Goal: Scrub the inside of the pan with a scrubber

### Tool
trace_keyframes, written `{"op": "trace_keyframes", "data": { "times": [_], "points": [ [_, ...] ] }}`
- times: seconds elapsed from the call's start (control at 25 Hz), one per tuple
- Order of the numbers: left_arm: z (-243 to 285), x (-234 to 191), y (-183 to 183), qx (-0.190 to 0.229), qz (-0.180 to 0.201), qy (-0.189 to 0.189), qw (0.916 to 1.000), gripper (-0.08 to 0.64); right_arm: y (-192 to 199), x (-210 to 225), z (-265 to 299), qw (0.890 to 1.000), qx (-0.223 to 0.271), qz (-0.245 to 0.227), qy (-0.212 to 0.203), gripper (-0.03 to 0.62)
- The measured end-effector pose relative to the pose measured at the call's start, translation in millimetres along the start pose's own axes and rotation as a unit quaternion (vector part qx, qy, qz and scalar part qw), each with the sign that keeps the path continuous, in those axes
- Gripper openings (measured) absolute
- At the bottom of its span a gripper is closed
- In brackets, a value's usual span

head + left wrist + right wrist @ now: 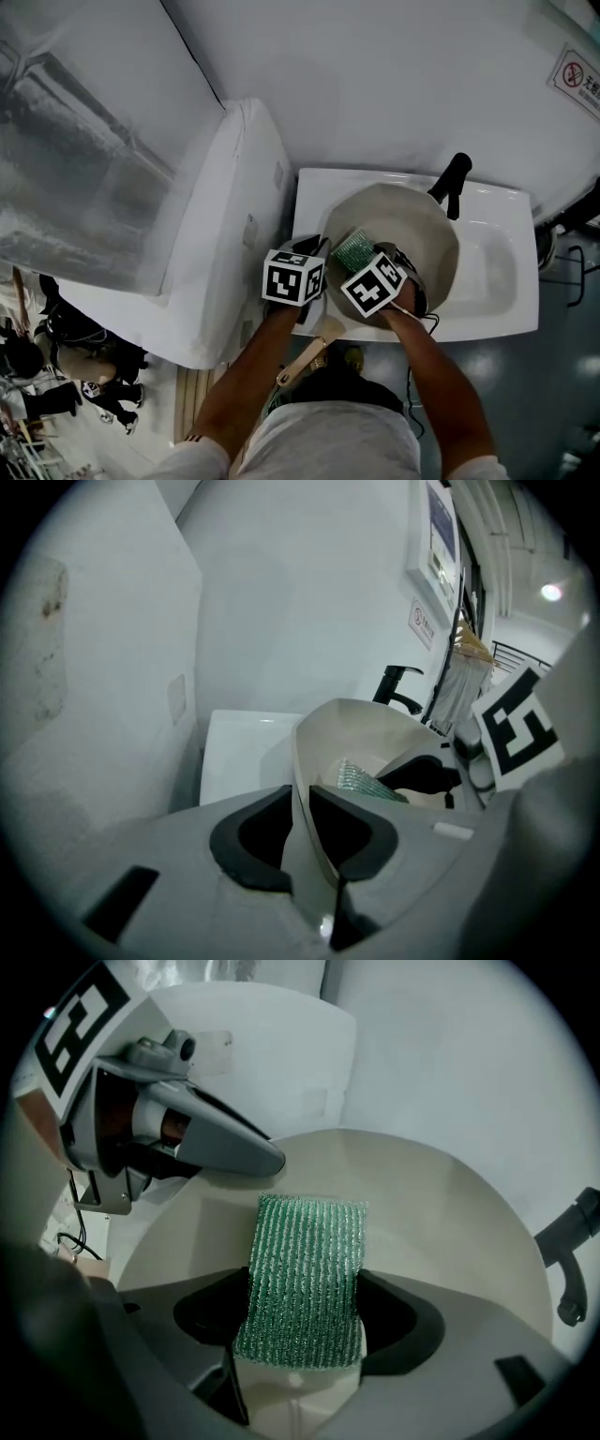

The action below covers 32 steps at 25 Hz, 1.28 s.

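Scrubber [305, 1269] soft, light, its end pinched in right fingers [403, 1326]; pan [375, 733] stiff, likely slick, rim clamped by left fingers [248, 841], inside sink [497, 281].

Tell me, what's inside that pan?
A green scrubber, held in the right gripper's jaws, and one jaw of the left gripper clamping the pan rim. The pan floor under the scrubber is covered.

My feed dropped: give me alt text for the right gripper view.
The right gripper clamps a green scrubber upright between its jaws, over the inside of a cream pan. The left gripper grips the pan's rim at upper left; the black handle shows at the right edge.
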<state>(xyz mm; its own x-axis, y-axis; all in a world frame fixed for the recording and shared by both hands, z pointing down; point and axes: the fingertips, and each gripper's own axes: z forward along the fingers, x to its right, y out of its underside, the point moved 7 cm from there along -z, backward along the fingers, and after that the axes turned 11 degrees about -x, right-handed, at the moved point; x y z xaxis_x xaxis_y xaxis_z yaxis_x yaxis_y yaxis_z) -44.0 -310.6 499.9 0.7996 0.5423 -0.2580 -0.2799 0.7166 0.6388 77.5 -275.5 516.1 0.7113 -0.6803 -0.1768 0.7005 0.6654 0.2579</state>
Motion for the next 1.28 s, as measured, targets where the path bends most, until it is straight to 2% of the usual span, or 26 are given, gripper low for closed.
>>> {"op": "trace_keyframes", "data": {
  "times": [0.16, 0.52, 0.8, 1.08, 1.28],
  "points": [
    [0, 0, 0, 0.0, -0.001, 0.001, 1.0, 0.068, 7, 7, 6, 1.0, -0.016, -0.001, 0.011, 0.351],
    [1, 0, 0, -0.002, 0.003, 0.001, 1.0, 0.069, 38, 59, -1, 0.997, -0.037, 0.032, 0.058, 0.351],
    [2, 0, 0, -0.004, 0.009, 0.002, 0.9999, 0.069, 44, 65, -17, 0.996, -0.035, 0.024, 0.082, 0.351],
    [1, 0, 0, -0.006, 0.016, 0.004, 0.9999, 0.069, 31, 22, -32, 0.999, -0.002, 0.01, 0.041, 0.351],
    [1, 0, 0, -0.007, 0.019, 0.004, 0.9998, 0.069, 20, -14, -23, 1.0, -0.004, -0.014, 0.006, 0.351]
  ]
}}
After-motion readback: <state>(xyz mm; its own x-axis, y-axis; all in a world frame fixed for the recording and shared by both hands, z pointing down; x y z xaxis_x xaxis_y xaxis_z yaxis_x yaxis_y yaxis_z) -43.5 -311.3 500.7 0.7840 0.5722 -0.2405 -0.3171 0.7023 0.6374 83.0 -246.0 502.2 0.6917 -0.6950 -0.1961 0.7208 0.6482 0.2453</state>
